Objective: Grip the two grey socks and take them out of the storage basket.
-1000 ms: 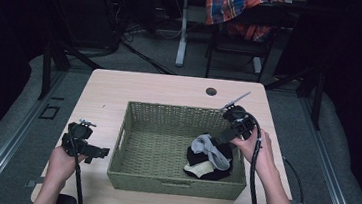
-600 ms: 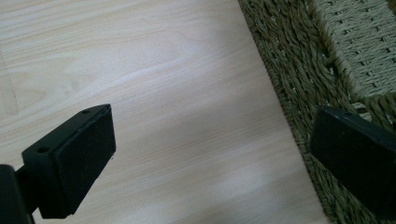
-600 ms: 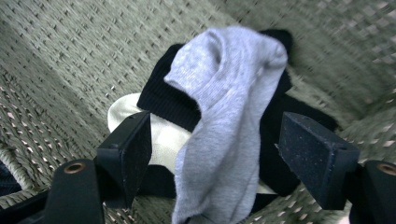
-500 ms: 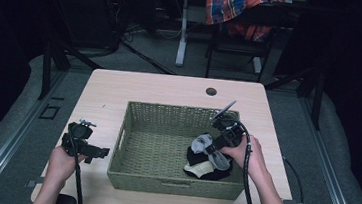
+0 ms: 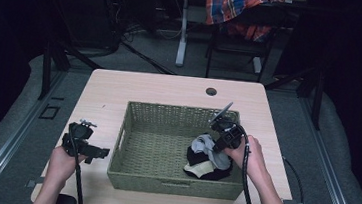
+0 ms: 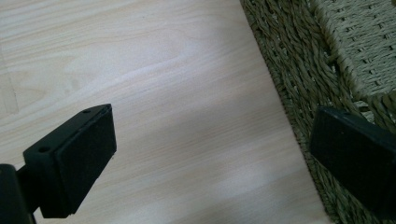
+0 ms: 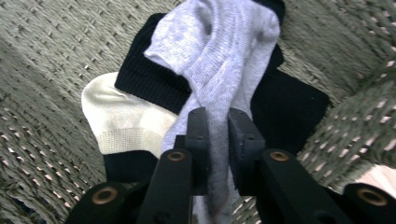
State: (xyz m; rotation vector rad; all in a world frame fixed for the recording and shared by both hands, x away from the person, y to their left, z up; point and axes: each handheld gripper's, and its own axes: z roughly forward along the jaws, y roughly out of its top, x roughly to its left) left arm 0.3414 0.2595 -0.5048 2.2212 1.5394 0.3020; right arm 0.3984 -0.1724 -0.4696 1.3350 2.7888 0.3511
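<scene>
Basket (image 5: 130,142): woven, olive-green, rectangular, on a light wood table (image 5: 170,88). Contents, all heaped in its near right corner: grey sock (image 7: 219,60) on top, black sock (image 7: 149,84) beneath, cream sock (image 7: 116,121) at the side of the heap.

Right gripper (image 7: 218,140): lowered into the basket, jaws just closed, now clamped on a fold of the grey sock, fabric pinched between the pads. High view places it (image 5: 217,144) directly over the heap, hand behind it.

Left gripper (image 6: 210,154): outside the basket, over bare table at its left wall, jaws spread wide with nothing between them. High view places it (image 5: 101,151) just beside the near left corner.
</scene>
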